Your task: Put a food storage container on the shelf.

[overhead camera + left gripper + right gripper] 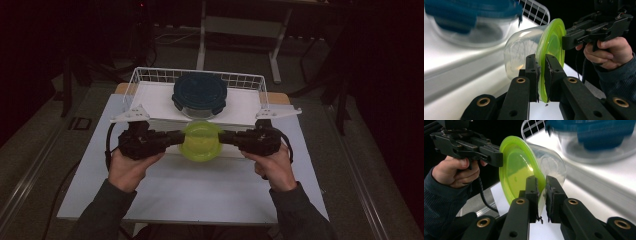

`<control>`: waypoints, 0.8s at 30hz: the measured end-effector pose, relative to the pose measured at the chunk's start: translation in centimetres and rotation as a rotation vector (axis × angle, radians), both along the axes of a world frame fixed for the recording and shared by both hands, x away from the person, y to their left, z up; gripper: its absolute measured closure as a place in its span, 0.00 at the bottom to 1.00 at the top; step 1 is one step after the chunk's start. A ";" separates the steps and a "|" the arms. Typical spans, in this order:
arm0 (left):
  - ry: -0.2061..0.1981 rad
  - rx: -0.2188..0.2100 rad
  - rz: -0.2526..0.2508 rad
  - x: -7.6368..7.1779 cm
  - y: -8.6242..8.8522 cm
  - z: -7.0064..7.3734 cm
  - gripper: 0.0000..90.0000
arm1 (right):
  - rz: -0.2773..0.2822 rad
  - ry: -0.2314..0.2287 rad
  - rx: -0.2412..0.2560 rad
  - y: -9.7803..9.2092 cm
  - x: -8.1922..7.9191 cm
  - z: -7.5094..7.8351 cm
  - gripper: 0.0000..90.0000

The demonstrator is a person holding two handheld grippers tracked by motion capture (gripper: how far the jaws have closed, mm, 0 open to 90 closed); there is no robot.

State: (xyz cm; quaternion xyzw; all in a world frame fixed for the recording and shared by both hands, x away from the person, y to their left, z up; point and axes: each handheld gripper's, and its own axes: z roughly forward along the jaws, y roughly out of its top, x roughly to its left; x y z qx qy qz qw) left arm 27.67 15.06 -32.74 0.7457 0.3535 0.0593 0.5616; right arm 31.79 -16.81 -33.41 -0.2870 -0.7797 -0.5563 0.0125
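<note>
A clear plastic container with a lime-green lid [201, 140] [551, 45] [517, 173] is held on its side above the table, lid toward the person. My left gripper [178, 138] [541, 75] is shut on the lid's rim from the left. Opposite it, my right gripper [223, 137] [542, 195] is shut on the rim from the right. The clear body [524, 51] [551, 162] points toward the basket. A glass container with a dark blue lid [200, 95] [474, 15] [596, 135] stands in the white wire basket [145, 80].
The basket rests on a white shelf [155, 102] at the far side of the white table [200, 195]. Two grey three-cornered plates [131, 114] top the grippers. Dark floor and table legs [277, 50] lie beyond.
</note>
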 end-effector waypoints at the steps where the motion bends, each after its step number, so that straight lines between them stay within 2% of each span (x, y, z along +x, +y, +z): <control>1: -0.006 -0.003 0.002 0.0 0.0 0.5 0.92 | -0.003 -0.007 0.003 0.0 0.0 0.5 0.90; 3: -0.012 -0.007 0.003 0.1 0.0 0.9 0.92 | -0.007 -0.024 0.007 0.0 0.0 1.5 0.90; 4: -0.015 -0.010 0.003 0.1 0.1 1.3 0.92 | -0.007 -0.024 0.007 0.0 0.0 1.5 0.90; 5: -0.027 -0.018 0.004 0.2 0.1 2.2 0.92 | -0.010 -0.036 0.016 0.0 0.0 2.5 0.90; 6: -0.027 -0.018 0.004 0.2 0.1 2.2 0.92 | -0.010 -0.036 0.016 0.0 0.0 2.5 0.90; 8: -0.045 -0.031 0.009 0.6 0.1 3.7 0.92 | -0.015 -0.054 0.028 -0.1 0.2 3.9 0.90; 9: -0.045 -0.031 0.009 0.6 0.1 3.7 0.92 | -0.015 -0.054 0.028 -0.1 0.2 3.9 0.90; 11: -0.059 -0.040 0.028 1.6 0.1 5.2 0.92 | -0.029 -0.061 0.041 0.0 0.9 5.4 0.90; 12: -0.059 -0.040 0.028 1.6 0.1 5.2 0.92 | -0.029 -0.061 0.041 0.0 0.9 5.4 0.90; 13: -0.061 -0.045 0.042 2.4 0.1 6.0 0.91 | -0.038 -0.054 0.052 0.1 1.8 6.3 0.90; 15: -0.060 -0.043 0.049 2.8 0.1 6.4 0.91 | -0.042 -0.046 0.060 0.1 2.3 6.6 0.90; 16: -0.051 -0.048 0.066 3.8 0.1 6.9 0.91 | -0.051 -0.025 0.073 0.2 3.3 7.0 0.90; 18: -0.043 -0.051 0.072 4.4 0.1 7.0 0.91 | -0.058 -0.013 0.078 0.2 3.8 7.1 0.90; 20: -0.011 -0.067 0.086 6.0 0.2 7.1 0.91 | -0.083 0.023 0.083 0.4 5.3 7.3 0.90; 21: -0.011 -0.067 0.086 6.0 0.2 7.1 0.91 | -0.083 0.023 0.083 0.4 5.3 7.3 0.90; 23: 0.022 -0.094 0.099 7.4 0.3 7.0 0.91 | -0.110 0.054 0.081 0.7 6.5 7.3 0.90; 24: 0.022 -0.094 0.099 7.4 0.3 7.0 0.91 | -0.110 0.054 0.081 0.7 6.5 7.3 0.90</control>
